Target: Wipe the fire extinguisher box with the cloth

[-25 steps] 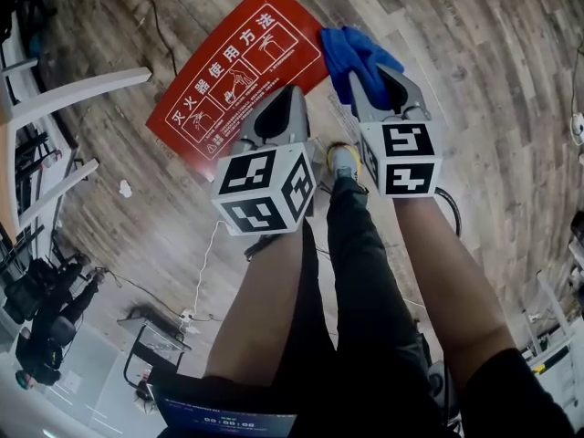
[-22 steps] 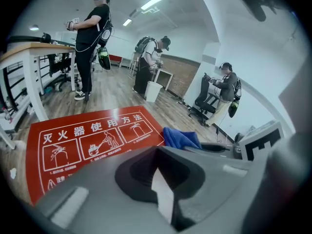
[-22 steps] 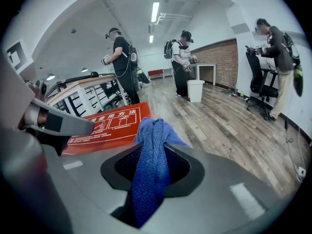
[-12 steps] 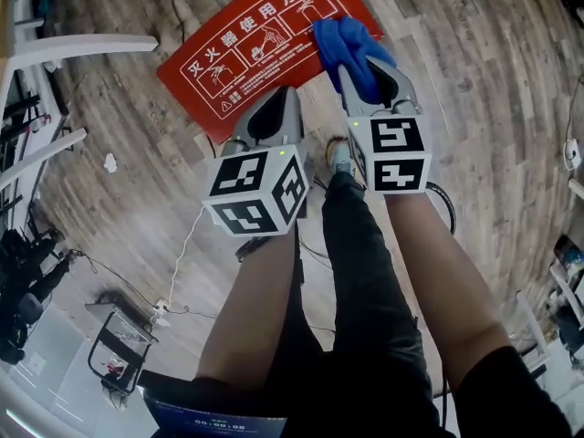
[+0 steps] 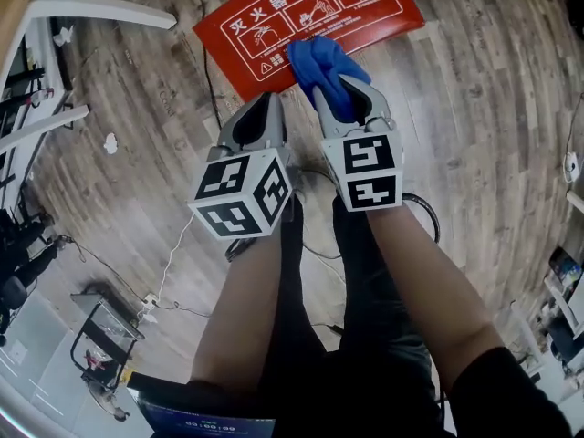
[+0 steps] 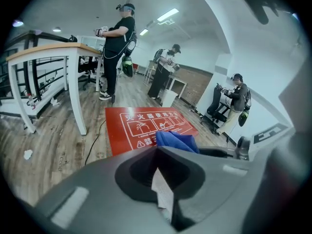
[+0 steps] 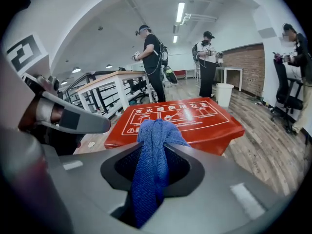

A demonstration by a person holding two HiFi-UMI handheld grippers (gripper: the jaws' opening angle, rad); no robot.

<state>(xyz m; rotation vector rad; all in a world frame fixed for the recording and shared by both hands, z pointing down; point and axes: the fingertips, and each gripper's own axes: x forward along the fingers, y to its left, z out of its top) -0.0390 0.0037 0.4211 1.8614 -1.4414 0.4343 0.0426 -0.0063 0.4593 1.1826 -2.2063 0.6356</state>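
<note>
Floor: wood-look planks, grey-brown, running under everything.
Table: white legs and a pale wooden top, standing to the left.
Cables: a black one lies across the planks; a thin white one leads to a power strip.
Scrap: a small white bit on the floor, possibly crumpled paper.
People: three stand in the background, one by the table, one farther off, one at the right.
Bin: white, beside the brick wall.
Lights: ceiling strips, lit.
</note>
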